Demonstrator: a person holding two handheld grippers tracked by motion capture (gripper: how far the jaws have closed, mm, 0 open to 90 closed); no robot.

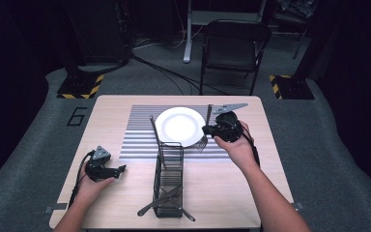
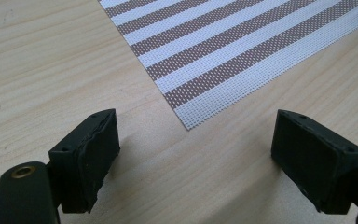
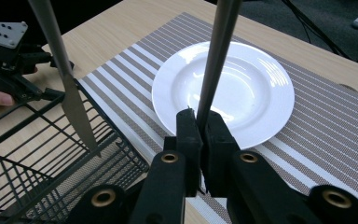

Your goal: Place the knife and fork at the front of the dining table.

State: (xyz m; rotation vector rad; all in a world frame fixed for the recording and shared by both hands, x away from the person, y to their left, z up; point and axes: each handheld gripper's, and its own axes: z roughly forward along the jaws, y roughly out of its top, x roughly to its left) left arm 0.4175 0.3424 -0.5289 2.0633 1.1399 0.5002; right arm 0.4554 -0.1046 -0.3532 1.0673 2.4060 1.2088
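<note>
Right gripper (image 3: 200,122) clamped on a slim grey metal utensil handle (image 3: 216,56), left gripper (image 2: 193,144) just sitting wide open.

In the right gripper view we see the utensil handle pinched between the black jaws at lower centre, running up over the round white glossy plate (image 3: 256,100) and cut off by the top edge. In the high view its fork-like tines (image 1: 202,143) sit just right of the plate, kinda blurry, so we can't tell for sure. A second grey blade-shaped piece (image 3: 72,93) stands in the black wire mesh caddy (image 3: 37,172) at left, top also cropped. The brown-and-white striped woven placemat (image 2: 242,46) fills the upper right of the left gripper view, over pale wood-grain table (image 2: 42,70).
</note>
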